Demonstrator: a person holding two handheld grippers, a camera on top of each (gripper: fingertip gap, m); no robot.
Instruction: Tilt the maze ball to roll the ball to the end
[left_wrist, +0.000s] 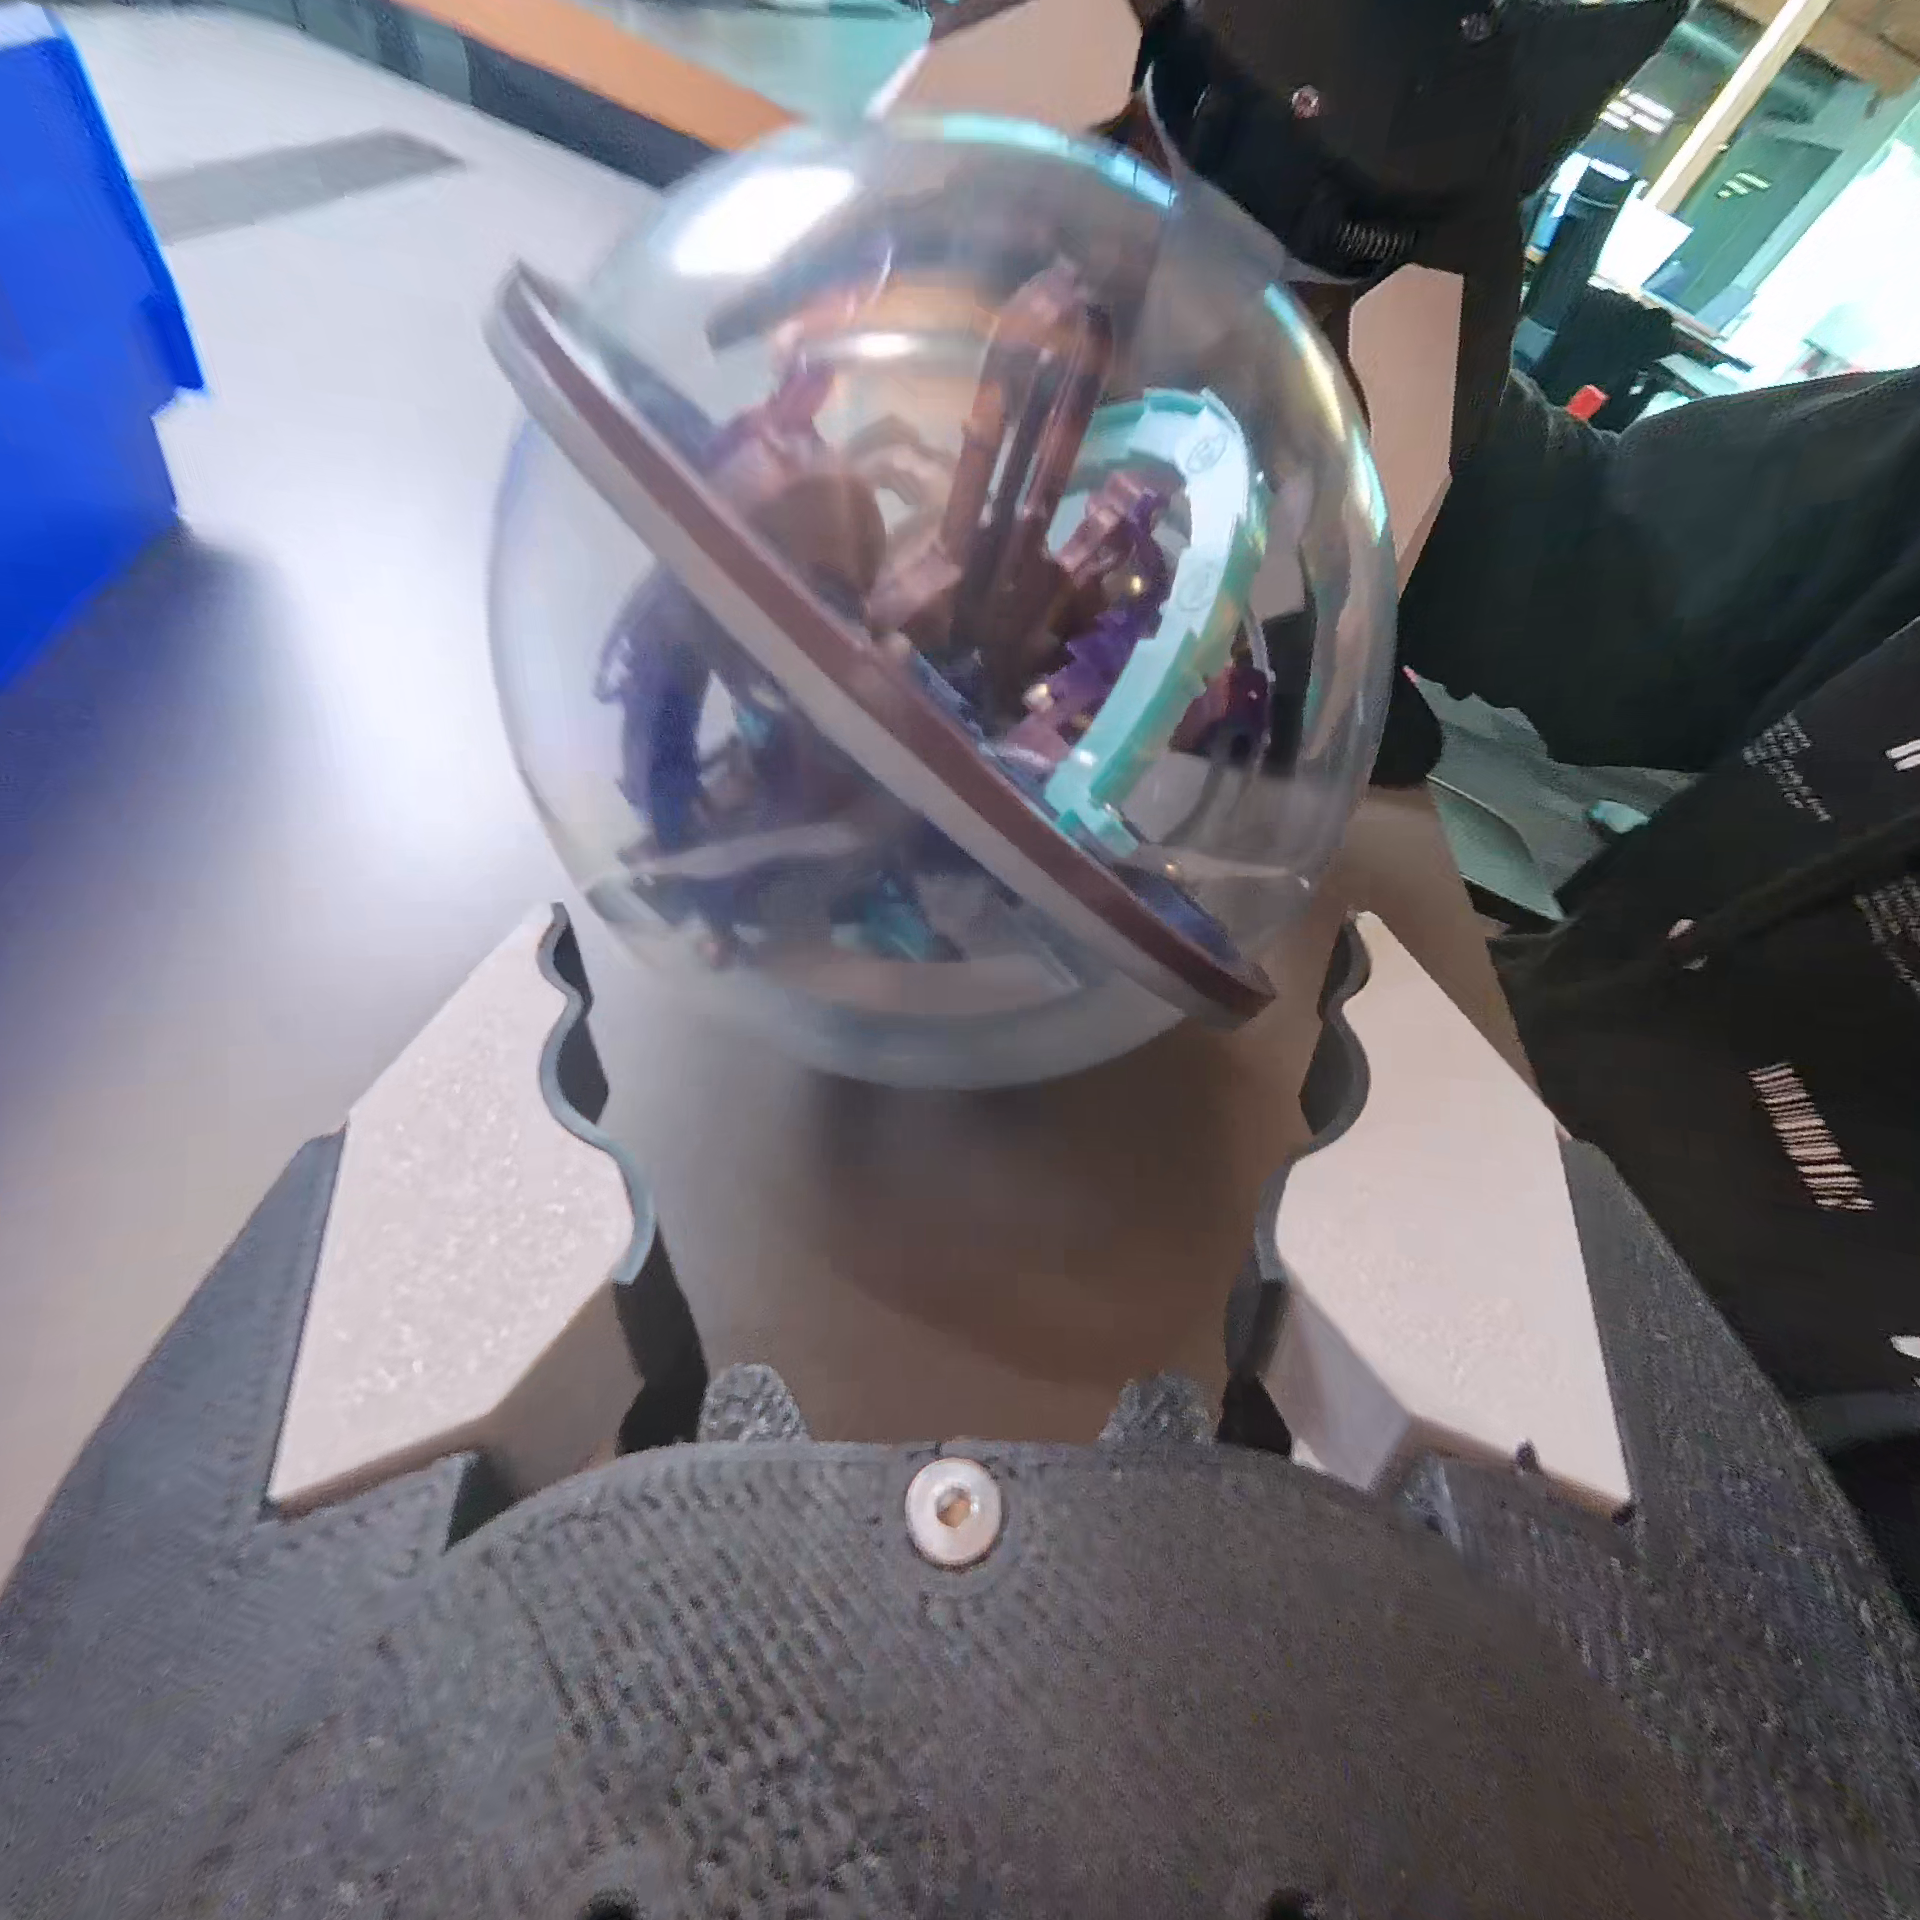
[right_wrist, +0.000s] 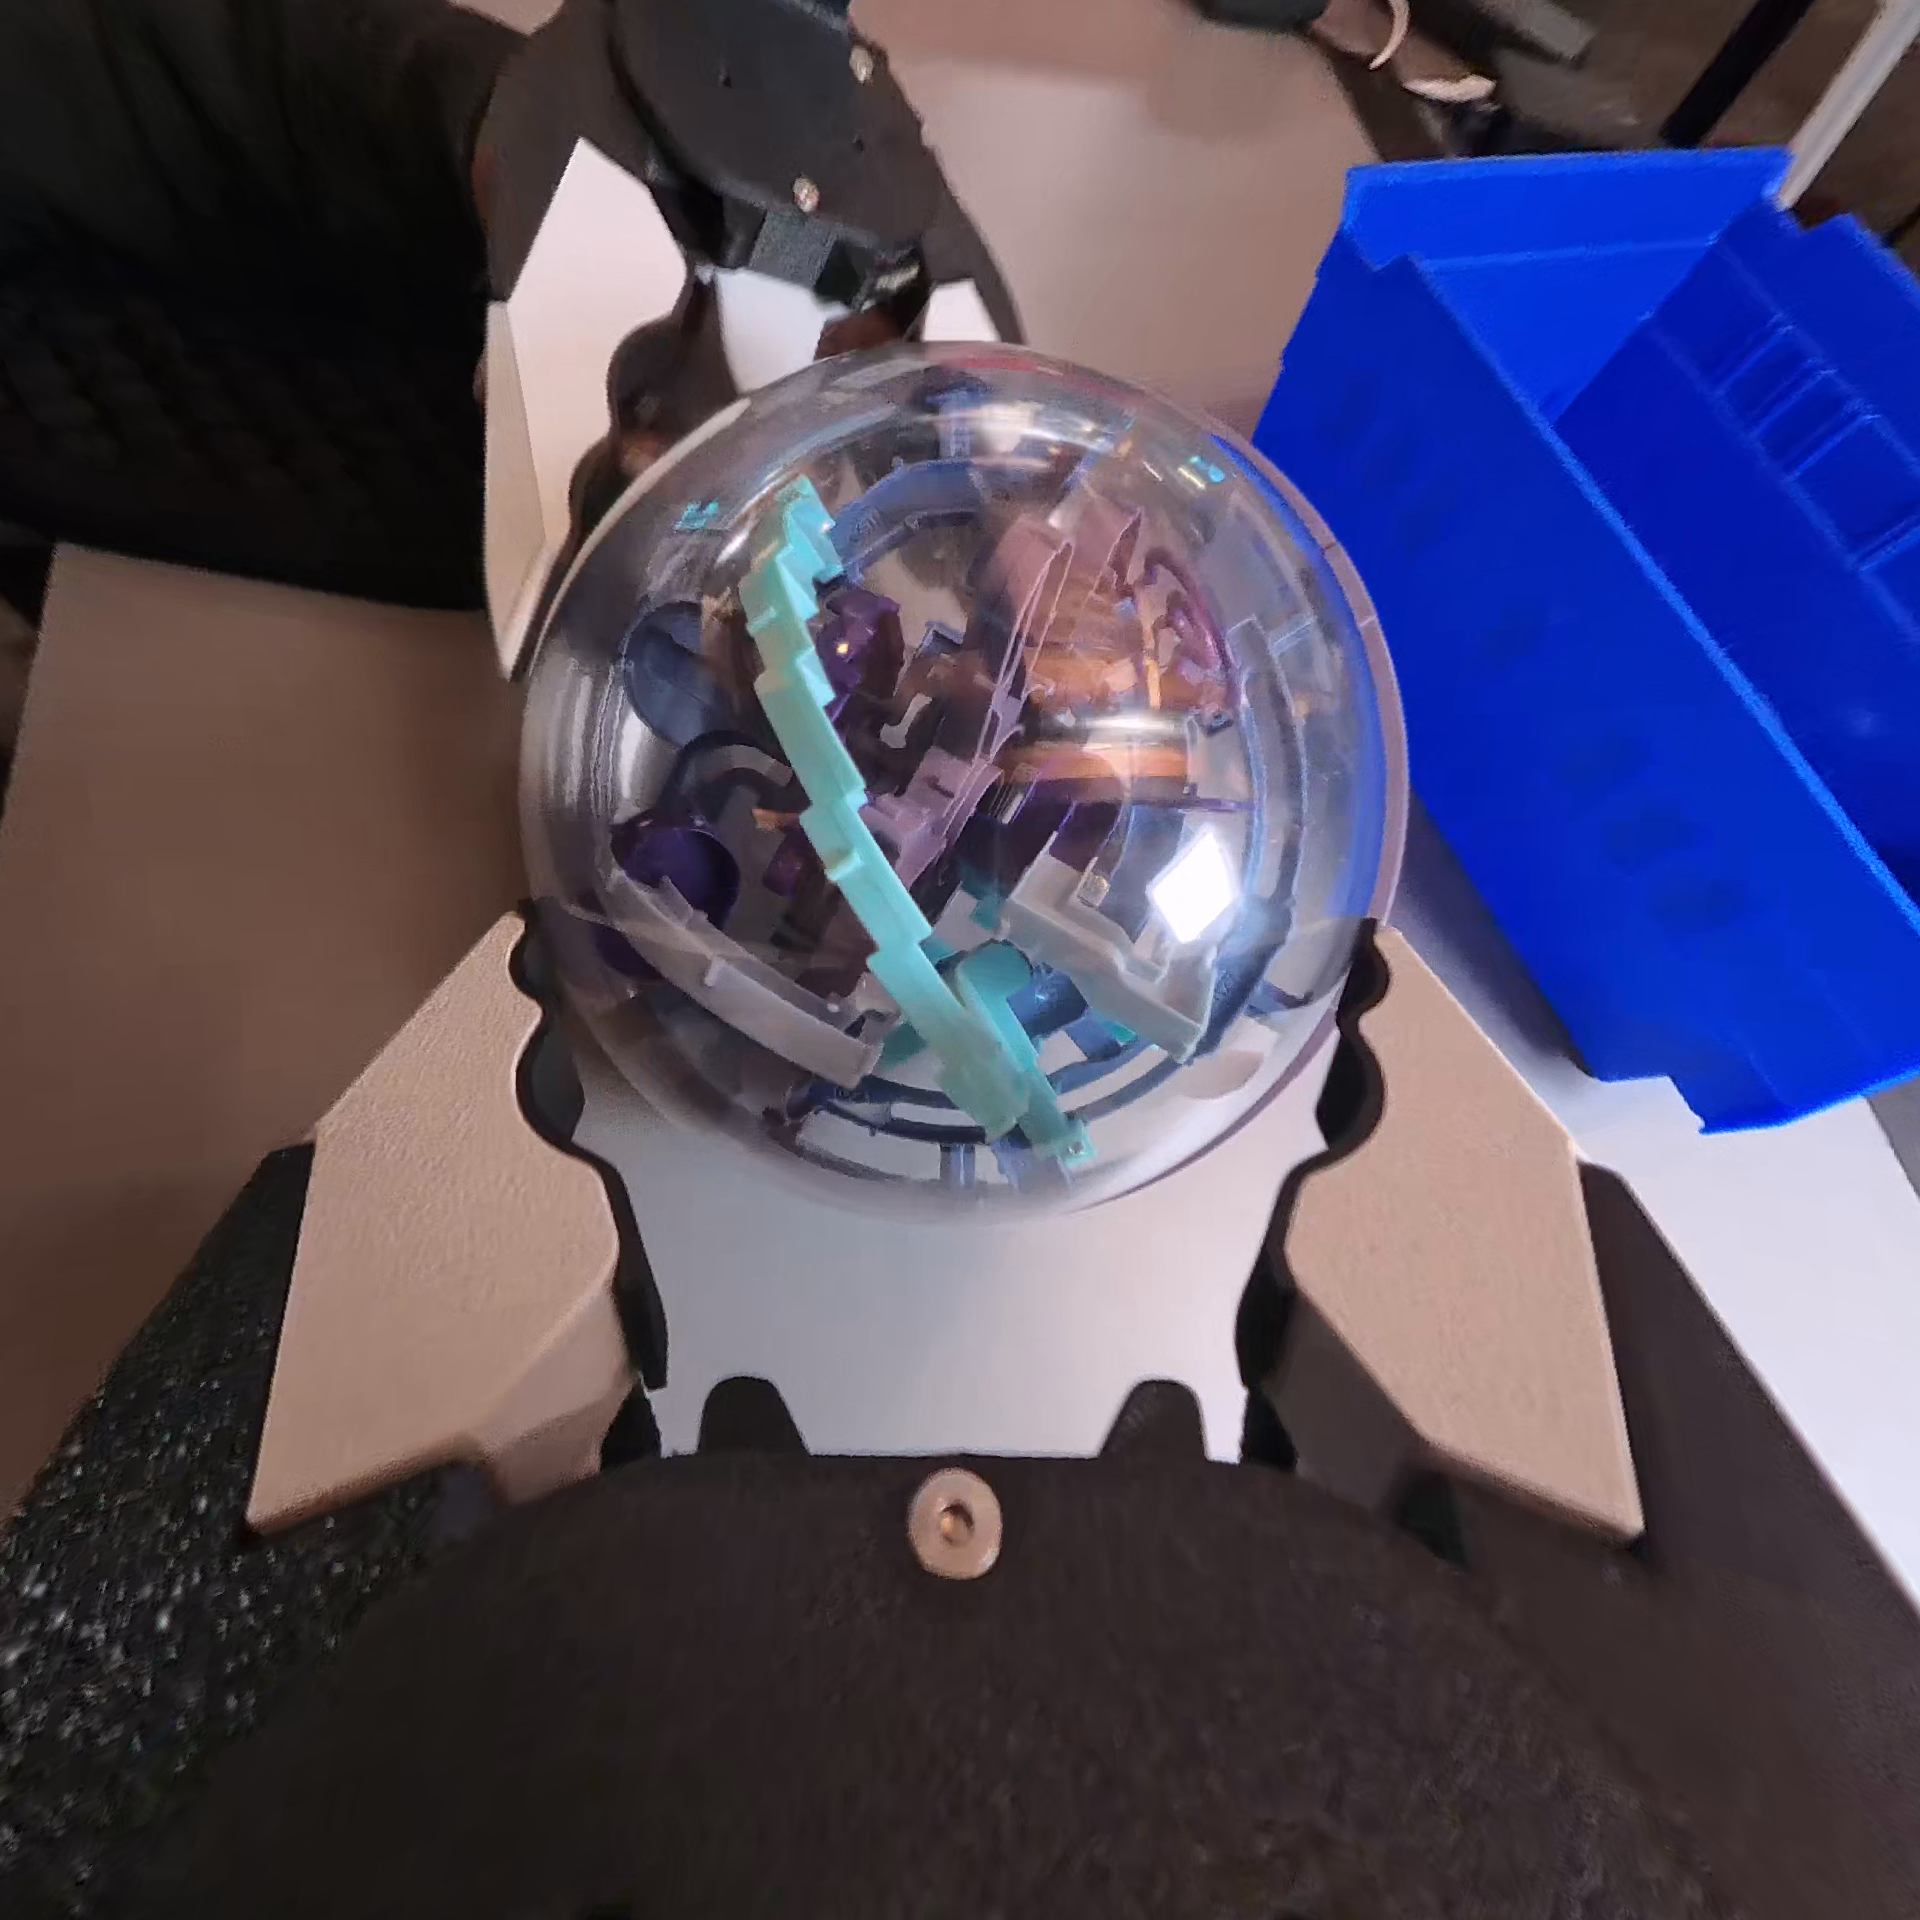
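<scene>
Two grippers and one maze ball (left_wrist: 935, 623) are in view, with one blue bin (right_wrist: 1662, 623) on the pale table (left_wrist: 312, 727). The ball sits at the centre of both wrist views, caught between the two tools, which face each other across it. The right gripper (right_wrist: 951, 935) is clenched on the ball, its dark fingertips pressed to the clear shell at 9 and 3 o'clock. The left gripper (left_wrist: 956, 935) grasps it the same way from the opposite side, though blur softens the contact there. Each tool shows at 12 o'clock in the other's view. The ball is tilted: in the left view its brown ring (left_wrist: 831, 644) runs from 10 to 4 o'clock, and in the right view the one teal track (right_wrist: 831, 810) runs from 11 to 5 o'clock. The small rolling ball cannot be picked out among the purple, grey and blue tracks. The bin lies at 2 o'clock in the right view and 9 o'clock in the left. White print and a barcode mark a black sleeve (left_wrist: 1714, 935) at 3 o'clock; tiny raised marks on the teal track are unreadable.
</scene>
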